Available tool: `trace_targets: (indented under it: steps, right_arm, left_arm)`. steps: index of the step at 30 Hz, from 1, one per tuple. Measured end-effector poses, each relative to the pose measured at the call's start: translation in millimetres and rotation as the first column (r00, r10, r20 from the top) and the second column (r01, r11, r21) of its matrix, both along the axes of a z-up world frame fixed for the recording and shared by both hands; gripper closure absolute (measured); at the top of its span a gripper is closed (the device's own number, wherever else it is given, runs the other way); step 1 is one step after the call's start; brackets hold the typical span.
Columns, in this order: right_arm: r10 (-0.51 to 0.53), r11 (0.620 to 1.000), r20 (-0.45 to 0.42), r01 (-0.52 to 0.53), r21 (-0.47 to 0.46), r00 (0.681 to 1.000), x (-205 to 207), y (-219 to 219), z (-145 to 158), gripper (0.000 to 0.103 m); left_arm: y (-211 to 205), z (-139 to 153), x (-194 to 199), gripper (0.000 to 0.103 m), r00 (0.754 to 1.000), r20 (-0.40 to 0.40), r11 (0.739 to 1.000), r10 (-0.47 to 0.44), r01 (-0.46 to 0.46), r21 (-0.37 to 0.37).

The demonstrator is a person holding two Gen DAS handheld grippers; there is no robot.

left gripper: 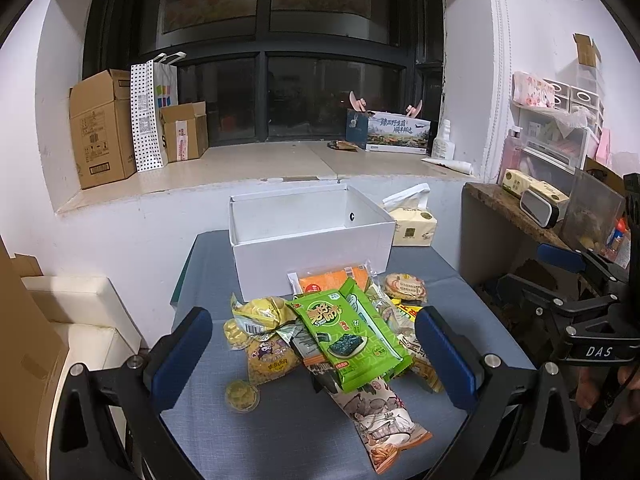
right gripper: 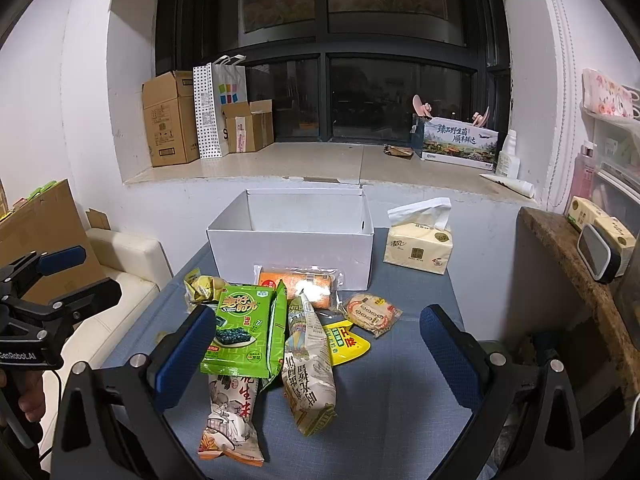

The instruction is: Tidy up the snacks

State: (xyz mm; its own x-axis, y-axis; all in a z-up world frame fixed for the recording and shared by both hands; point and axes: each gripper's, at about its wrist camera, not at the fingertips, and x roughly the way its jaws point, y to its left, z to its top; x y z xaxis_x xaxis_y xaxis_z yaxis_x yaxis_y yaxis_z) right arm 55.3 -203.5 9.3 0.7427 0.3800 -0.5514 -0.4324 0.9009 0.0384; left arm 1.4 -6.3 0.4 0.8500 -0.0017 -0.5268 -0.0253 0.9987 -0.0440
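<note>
A pile of snack packets lies on the blue-grey table [left gripper: 280, 432] in front of an open white box [left gripper: 312, 256], which looks empty. A green seaweed pack [left gripper: 352, 336] lies on top, with yellow packets [left gripper: 264, 320] to its left and a peanut bag [left gripper: 380, 416] under it. My left gripper [left gripper: 316, 356] is open above the pile, holding nothing. My right gripper [right gripper: 320, 356] is open above the same pile, with the green pack [right gripper: 246, 332], a beige bag [right gripper: 310, 372] and a round cracker pack [right gripper: 372, 314] between its fingers. The white box also shows in the right wrist view [right gripper: 292, 252].
A tissue pack [right gripper: 418, 246] stands right of the box. A white sofa [right gripper: 120, 280] sits left of the table and a brown counter [right gripper: 568, 256] right of it. Cardboard boxes [left gripper: 100, 128] stand on the window sill behind. The right gripper's body shows in the left wrist view [left gripper: 580, 312].
</note>
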Motion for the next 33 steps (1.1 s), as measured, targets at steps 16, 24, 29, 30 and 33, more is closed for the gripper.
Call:
trace_targets:
  steps: [16,24,29,30,33]
  right_arm:
    - [-0.002,1.000,-0.012,0.002,0.002,1.000,-0.2,-0.8,-1.2,0.000]
    - [-0.004,1.000,-0.015,0.004,0.004,1.000,0.6,-1.6,-0.3,0.000]
    - [-0.004,1.000,-0.017,0.004,0.004,1.000,0.5,-2.1,-0.7,0.000]
    - [-0.005,1.000,-0.018,0.005,0.005,1.000,0.7,-2.4,-0.4,0.000]
    - [-0.006,1.000,-0.020,0.006,0.005,1.000,1.2,-2.7,-0.4,0.000]
  left_arm:
    - [2.0,0.5,-0.8,0.000,1.000,0.003,1.000,0.008,-0.008,-0.001]
    - [0.0,0.7,-1.2,0.000,1.000,0.002,1.000,0.003,-0.003,0.002]
    - [0.2,1.1,-1.5,0.000,1.000,0.002,1.000,0.007,-0.007,0.002]
    - [0.0,0.8,-1.5,0.000,1.000,0.002,1.000,0.005,-0.005,0.001]
    - [-0.3,0.7,-1.4,0.000,1.000,0.001,1.000,0.005,-0.005,0.002]
